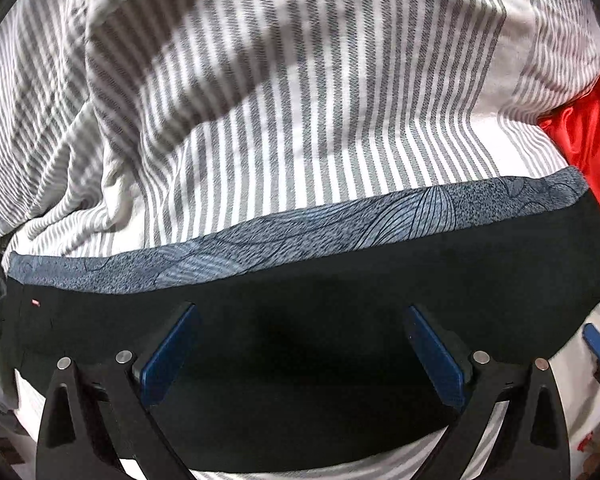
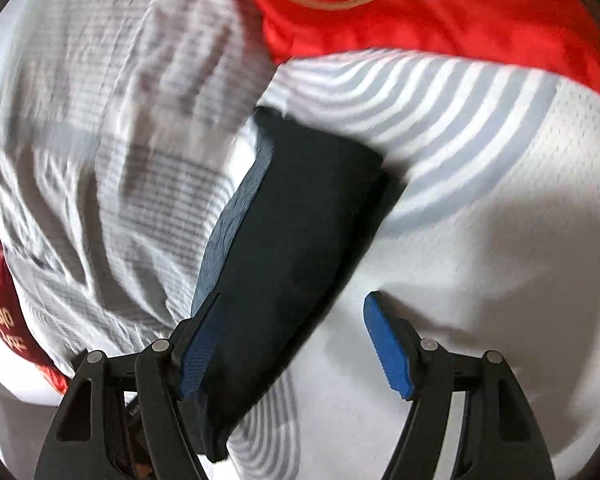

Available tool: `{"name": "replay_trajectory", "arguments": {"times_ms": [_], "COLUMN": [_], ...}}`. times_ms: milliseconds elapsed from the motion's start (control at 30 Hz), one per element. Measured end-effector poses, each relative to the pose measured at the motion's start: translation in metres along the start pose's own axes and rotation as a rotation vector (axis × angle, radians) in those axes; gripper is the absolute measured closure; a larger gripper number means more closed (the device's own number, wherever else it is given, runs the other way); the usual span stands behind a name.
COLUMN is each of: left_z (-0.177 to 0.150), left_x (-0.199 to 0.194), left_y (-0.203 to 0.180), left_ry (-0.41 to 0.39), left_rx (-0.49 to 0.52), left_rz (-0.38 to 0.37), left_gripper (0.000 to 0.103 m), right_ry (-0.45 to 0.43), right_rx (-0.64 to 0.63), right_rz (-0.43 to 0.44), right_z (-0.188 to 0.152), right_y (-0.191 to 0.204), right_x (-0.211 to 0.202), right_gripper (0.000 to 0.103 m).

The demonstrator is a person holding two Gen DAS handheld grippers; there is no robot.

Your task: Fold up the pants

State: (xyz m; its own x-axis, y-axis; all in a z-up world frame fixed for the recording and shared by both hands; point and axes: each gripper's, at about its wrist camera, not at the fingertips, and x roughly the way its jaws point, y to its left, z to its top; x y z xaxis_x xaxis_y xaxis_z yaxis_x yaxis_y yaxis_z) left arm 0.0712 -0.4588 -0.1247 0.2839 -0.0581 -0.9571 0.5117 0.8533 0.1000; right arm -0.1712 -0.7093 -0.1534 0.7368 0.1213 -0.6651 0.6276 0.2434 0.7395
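Note:
The black pants [image 1: 320, 320] lie folded into a long band across the striped bed sheet, with a blue patterned strip [image 1: 300, 236] along their far edge. My left gripper [image 1: 300, 356] is open just above the middle of the pants, holding nothing. In the right wrist view the same folded pants [image 2: 296, 248] run away from the camera. My right gripper [image 2: 288, 344] is open over the near end of the pants, its left finger [image 2: 196, 356] over the black cloth and its right finger [image 2: 388, 352] over the sheet.
The grey and white striped sheet [image 1: 300, 120] is bunched into folds at the left. A red satin cloth [image 1: 584, 132] lies at the right edge and also shows in the right wrist view [image 2: 440, 20]. A dark red cloth with lettering [image 2: 8, 320] lies at the left.

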Motion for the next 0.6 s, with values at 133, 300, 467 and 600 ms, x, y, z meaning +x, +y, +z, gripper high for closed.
{"name": "replay_trajectory", "arguments": {"times_ms": [133,300,467,600], "left_z": [0.009,0.020,0.021,0.016], "left_x": [0.008,0.022,0.040,0.040], "left_y": [-0.005,-0.025,-0.043,-0.041], "left_ry": [0.006,0.009,0.014,-0.011], "left_rx": [-0.022,-0.030,-0.020,-0.024], "left_rz": [0.020,0.032,0.057,0.044], "left_gripper": [0.001,0.001,0.001,0.001], "right_ry": [-0.028,-0.041,-0.025,-0.003], "right_rx": [0.004,0.031,0.022,0.030], "right_rz": [0.022,0.052,0.064,0.070], "right_z": [0.014,0.025,0.028,0.031], "right_y": [-0.005,-0.009,-0.002,0.003], "right_x": [-0.002,0.000,0.006,0.014], "right_gripper": [0.028,0.028,0.027,0.028]}}
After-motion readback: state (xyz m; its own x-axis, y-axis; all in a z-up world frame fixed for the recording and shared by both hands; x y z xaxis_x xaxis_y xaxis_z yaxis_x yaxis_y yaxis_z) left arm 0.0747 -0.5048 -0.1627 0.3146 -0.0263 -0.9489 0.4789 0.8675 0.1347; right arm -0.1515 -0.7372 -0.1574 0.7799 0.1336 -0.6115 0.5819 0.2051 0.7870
